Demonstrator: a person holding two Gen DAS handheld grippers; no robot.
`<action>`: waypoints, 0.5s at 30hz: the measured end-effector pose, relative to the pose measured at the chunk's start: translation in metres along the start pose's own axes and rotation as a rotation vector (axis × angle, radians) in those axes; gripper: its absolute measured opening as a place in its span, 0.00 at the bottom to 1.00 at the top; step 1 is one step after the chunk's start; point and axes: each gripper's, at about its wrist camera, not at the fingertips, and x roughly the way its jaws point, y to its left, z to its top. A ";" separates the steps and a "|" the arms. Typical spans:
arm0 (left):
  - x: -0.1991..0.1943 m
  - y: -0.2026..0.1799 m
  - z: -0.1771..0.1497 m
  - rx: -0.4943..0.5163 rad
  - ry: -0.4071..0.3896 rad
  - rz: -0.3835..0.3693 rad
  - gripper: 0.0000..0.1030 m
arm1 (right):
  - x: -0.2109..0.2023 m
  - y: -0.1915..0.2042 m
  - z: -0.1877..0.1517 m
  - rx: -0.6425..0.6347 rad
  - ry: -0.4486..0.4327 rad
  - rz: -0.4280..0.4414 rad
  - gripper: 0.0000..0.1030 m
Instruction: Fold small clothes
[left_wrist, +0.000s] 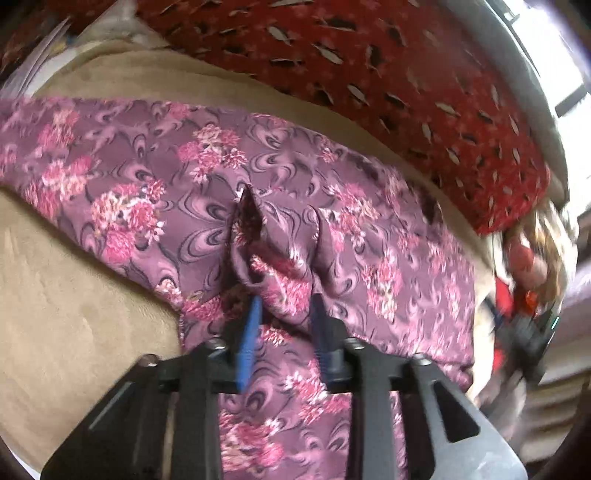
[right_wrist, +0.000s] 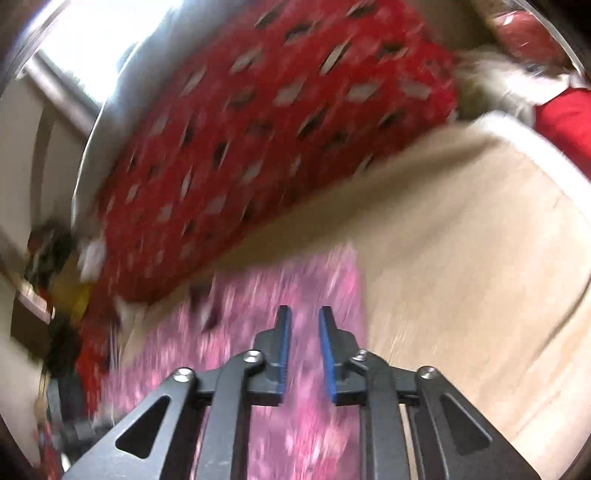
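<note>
A purple cloth with pink flowers (left_wrist: 147, 177) lies spread on a beige cushioned surface (left_wrist: 74, 295). My left gripper (left_wrist: 286, 301) points down at it. A raised bunch of the cloth (left_wrist: 255, 229) stands between its blue-padded fingers (left_wrist: 249, 332), and the pads stand apart without pinching it. In the blurred right wrist view, my right gripper (right_wrist: 304, 310) hovers over the same cloth (right_wrist: 258, 295) near its right edge. A clear gap shows between its pads and nothing is in them.
A red cloth with grey leaf shapes (left_wrist: 406, 74) (right_wrist: 258, 129) lies behind the purple one. A bright window (right_wrist: 103, 37) is behind it. Bare beige surface (right_wrist: 461, 258) stretches to the right. Blurred red and black objects (left_wrist: 524, 325) sit at the right edge.
</note>
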 end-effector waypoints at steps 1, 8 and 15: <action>0.009 0.000 0.001 -0.007 0.015 0.033 0.30 | 0.010 0.003 -0.014 -0.033 0.061 -0.030 0.23; 0.017 0.010 0.005 -0.045 0.079 0.036 0.30 | 0.004 0.059 -0.048 -0.143 0.057 -0.114 0.25; -0.038 0.076 0.018 -0.111 -0.011 0.056 0.46 | 0.058 0.169 -0.092 -0.278 0.190 0.017 0.31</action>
